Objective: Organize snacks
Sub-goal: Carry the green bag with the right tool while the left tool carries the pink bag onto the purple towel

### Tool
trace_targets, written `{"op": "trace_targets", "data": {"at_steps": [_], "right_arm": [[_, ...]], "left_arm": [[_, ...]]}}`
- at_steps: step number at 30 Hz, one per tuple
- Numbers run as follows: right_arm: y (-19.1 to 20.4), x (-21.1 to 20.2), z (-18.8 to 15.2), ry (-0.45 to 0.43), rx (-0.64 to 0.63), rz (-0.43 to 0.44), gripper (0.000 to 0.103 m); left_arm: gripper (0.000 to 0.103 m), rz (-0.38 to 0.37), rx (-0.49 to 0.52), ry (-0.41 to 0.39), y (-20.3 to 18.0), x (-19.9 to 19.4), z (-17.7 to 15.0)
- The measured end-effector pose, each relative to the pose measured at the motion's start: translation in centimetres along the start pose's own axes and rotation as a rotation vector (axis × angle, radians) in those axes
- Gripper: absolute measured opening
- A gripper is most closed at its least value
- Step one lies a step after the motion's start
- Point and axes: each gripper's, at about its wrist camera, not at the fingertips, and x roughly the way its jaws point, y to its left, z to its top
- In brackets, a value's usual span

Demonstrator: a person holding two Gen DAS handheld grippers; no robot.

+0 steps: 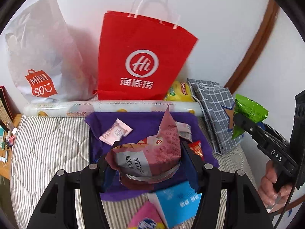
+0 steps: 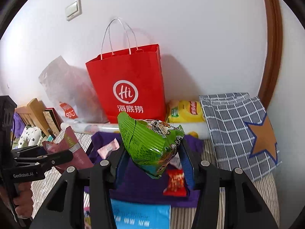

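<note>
**Holding two snack packets above the purple cloth, with the red bag straight ahead**

Starting nearest the cameras, each pair of tongs is closed on a packet. The left gripper [image 1: 146, 158] clamps a crinkled pink-and-maroon foil snack packet [image 1: 152, 152] between its blue-padded jaws, the packet's long axis running forward and up, its torn top corner pointing away from the lens. The right gripper [image 2: 152, 152] pinches a shiny green foil snack packet [image 2: 150, 145], which lies tilted, upper end leaning left and lower corner hanging below the jaws. Both packets are lifted clear of the bedding.

Just beneath and ahead lies a flat purple cloth [image 1: 144, 124] on the grey-striped quilt [image 1: 49, 147]. On it rest a small pale pink sachet [image 1: 115, 131] and a small red wrapped sweet [image 2: 175, 182]; a light blue flat packet [image 1: 179, 200] overlaps its near edge.

Beyond the cloth, a long white printed roll [image 1: 106, 106] lies crosswise. Behind that, against the wall, stands an upright red paper carrier bag with white cord handles [image 2: 129, 87], its mouth open upward. A yellow crisp bag [image 2: 185, 110] sits just beside it on the right, a grey checked fabric pouch with a brown star [image 2: 240, 127] further right, and a translucent white plastic shopping bag [image 1: 43, 57] on the left.

If the red bag is the target, it lies dead ahead of both grippers and higher than either packet. The right one looks slightly better lined up with its mouth.
</note>
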Motion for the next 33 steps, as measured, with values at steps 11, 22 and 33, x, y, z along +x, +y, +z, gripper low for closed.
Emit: {"op": "trace_targets", "data": {"at_steps": [11,22,33], "right_arm": [[-1.0,7.6,0.3,0.123,-0.013,0.033,0.050],[-0.8,13.6,-2.5,0.268,-0.080,0.030,0.050],[-0.8,16.1,-3.9,0.360,-0.124,0.023,0.050]], "left_arm": [[0.059,0.002,-0.055,0.063,5.3,6.6,2.8],[0.059,-0.002,-0.101,0.112,8.7,8.9,2.4],[0.059,-0.012,-0.088,0.153,8.5,10.6,1.7]]}}
